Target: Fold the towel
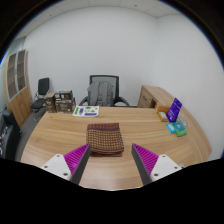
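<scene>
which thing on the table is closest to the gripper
The dark red folded towel, lying just ahead of the open fingers. The tray and the purple box sit farther back.

One cam only, wide-angle, riding on the gripper (111,160), looking fwd along both fingers, which show at bottom centre of frame. It sits above the wooden surface (60,135), angled slightly down, facing the far white wall (100,45). Towel (104,138) mid-frame, just ahead of the fingers; office chair (102,90) upper centre. No 2nd view to share.
</scene>
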`<state>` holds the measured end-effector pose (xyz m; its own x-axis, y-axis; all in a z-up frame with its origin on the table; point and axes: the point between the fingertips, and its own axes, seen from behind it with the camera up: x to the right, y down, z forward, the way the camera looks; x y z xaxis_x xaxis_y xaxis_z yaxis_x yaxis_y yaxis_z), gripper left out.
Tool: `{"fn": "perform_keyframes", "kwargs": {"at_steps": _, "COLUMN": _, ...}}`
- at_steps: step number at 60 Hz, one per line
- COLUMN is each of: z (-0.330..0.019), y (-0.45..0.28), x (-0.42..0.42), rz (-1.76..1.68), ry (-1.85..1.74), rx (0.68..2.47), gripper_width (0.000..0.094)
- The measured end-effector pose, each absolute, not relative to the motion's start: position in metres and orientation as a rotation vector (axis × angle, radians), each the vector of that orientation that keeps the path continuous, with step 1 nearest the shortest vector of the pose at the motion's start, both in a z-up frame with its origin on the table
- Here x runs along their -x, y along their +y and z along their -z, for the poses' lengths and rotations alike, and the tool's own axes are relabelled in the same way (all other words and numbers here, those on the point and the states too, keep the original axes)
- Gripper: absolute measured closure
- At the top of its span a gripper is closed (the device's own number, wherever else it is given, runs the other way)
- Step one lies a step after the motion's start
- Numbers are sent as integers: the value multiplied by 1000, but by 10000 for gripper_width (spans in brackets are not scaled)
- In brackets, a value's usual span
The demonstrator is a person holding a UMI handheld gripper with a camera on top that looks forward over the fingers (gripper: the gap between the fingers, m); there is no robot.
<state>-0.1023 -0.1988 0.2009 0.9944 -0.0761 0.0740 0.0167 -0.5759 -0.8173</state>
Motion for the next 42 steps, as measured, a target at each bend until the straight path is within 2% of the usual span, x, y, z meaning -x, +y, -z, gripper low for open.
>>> {"fn": "perform_keyframes", "kwargs": {"at_steps": 14, "z": -258, "y": -306, "x": 144, "rz": 163, "ry": 39, "rx": 2115, "gripper_width": 76}}
{"fn": "perform_keyframes", "kwargs": {"at_steps": 28, "z": -281, "y": -386, "x": 173, "rz": 164, "ry": 32, "rx": 2090, "gripper_width": 76}}
{"fn": "perform_keyframes", "kwargs": {"at_steps": 42, "z": -290, "y": -415, "x": 176, "rz": 162, "ry": 55, "rx": 2074, "gripper_width": 76}}
